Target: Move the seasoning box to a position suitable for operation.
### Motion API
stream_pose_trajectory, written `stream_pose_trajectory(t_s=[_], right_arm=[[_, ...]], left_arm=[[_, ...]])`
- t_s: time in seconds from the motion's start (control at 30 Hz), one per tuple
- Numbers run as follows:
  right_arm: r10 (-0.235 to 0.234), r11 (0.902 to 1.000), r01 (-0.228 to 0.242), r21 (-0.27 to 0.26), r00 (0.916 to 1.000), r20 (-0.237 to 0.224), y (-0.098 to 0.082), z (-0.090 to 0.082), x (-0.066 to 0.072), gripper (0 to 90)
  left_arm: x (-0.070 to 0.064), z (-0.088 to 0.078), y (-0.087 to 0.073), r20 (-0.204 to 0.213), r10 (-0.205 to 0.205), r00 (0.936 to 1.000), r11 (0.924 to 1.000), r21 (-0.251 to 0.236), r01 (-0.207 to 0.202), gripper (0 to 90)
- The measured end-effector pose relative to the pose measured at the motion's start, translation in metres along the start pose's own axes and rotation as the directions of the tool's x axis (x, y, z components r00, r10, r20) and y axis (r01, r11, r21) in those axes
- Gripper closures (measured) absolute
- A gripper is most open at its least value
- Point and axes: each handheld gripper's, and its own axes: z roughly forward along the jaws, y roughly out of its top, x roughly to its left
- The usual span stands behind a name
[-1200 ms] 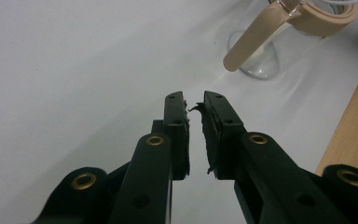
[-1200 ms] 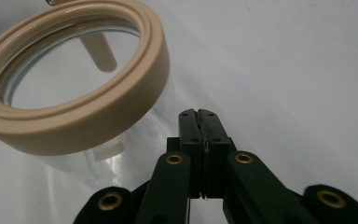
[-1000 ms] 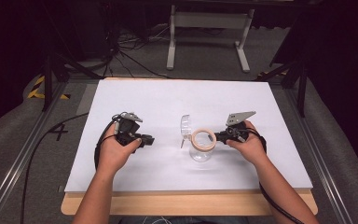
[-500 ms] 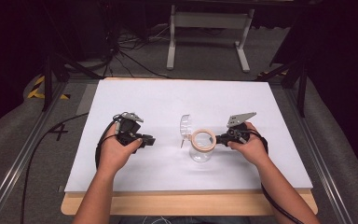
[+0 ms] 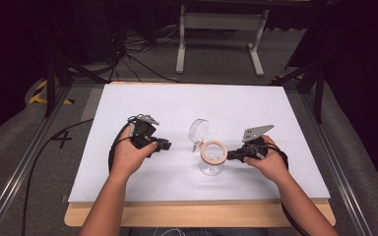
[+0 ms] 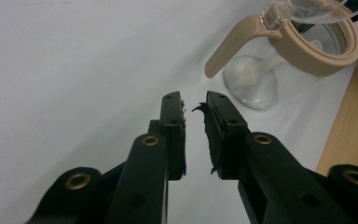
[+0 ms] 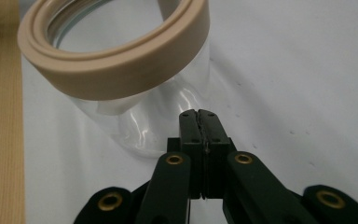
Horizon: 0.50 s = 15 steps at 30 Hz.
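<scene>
With the right gripper point(image 7: 200, 114) pinched empty at the jar's point(image 5: 211, 158) three o'clock and the left gripper point(image 6: 195, 105) narrowly parted at nine, I'd brace the glass before touching its lid point(image 5: 198, 131).

The right gripper point(image 5: 232, 155) sits slightly lower and nearer the person than a second ago, beside the jar point(image 5: 211, 158)

Both forearms reach forward, the left gripper point(image 5: 163, 144) with jaws slightly parted and the right gripper point(image 5: 229, 155) with jaws pressed together.
</scene>
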Motion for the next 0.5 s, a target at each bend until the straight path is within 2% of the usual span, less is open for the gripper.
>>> stream_pose_trajectory(t_s=[0.23,0.5], right_arm=[[-0.008,0.9998,0.008,0.021,0.9999,-0.012,-0.001,-0.001,0.011,90.0],[-0.035,0.9981,0.038,0.049,0.9979,-0.055,0.001,0.002,0.027,90.0]], left_arm=[[-0.001,0.003,0.005,0.017,0.002,0.9999,1.0000,-0.006,-0.002,77.3],[-0.002,0.006,0.009,0.022,0.019,0.9996,0.9998,0.000,-0.019,77.1]])
